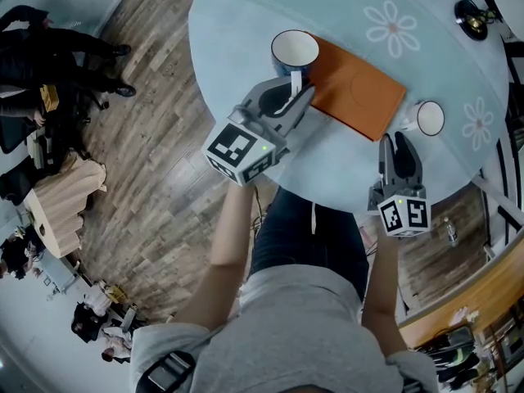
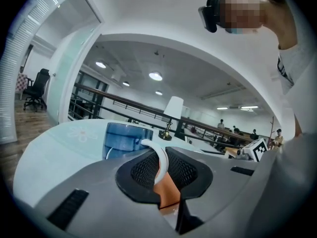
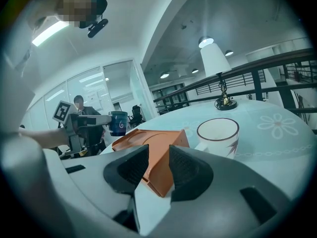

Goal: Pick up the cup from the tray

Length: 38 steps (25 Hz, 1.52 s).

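Note:
A dark blue cup (image 1: pixel 295 51) with a white inside hangs by its white handle (image 2: pixel 159 158) over the left corner of the orange tray (image 1: pixel 359 86). My left gripper (image 1: pixel 293 90) is shut on that handle, and the pads (image 2: pixel 143 171) press it from both sides. In the right gripper view the blue cup (image 3: pixel 118 123) is clear of the tray (image 3: pixel 148 143), a little above it. My right gripper (image 1: pixel 399 142) rests low at the table's near edge beside the tray's near corner. It is open and nothing is between its pads (image 3: pixel 130 168).
A white mug (image 1: pixel 429 118) with a dark rim stands on the pale blue round table (image 1: pixel 246 6) just right of the tray. A small lamp (image 3: pixel 218 68) stands at the table's far side. People sit at desks on the wooden floor (image 1: pixel 155 121) to the left.

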Each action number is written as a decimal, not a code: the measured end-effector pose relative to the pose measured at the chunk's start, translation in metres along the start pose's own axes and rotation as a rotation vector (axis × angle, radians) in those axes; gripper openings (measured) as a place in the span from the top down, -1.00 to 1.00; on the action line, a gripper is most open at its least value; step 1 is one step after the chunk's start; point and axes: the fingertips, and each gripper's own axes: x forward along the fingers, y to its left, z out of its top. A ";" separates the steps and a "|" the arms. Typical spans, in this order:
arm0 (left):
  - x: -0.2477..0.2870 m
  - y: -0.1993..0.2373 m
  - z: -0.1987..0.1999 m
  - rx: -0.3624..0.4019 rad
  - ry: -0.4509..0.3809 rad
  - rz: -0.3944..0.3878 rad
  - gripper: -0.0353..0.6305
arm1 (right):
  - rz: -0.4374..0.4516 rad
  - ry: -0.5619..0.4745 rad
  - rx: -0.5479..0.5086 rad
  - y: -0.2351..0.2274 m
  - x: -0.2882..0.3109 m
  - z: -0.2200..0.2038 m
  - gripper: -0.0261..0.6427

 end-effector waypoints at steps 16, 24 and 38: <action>-0.036 0.096 0.019 0.049 -0.056 0.135 0.75 | 0.020 -0.029 -0.011 0.016 0.004 0.018 0.63; -0.015 0.119 -0.019 -0.014 -0.037 0.116 0.75 | 0.001 -0.005 0.011 0.014 0.009 0.012 0.63; 0.004 0.146 -0.043 -0.035 -0.001 0.135 0.75 | -0.009 0.011 0.021 0.010 0.013 0.007 0.63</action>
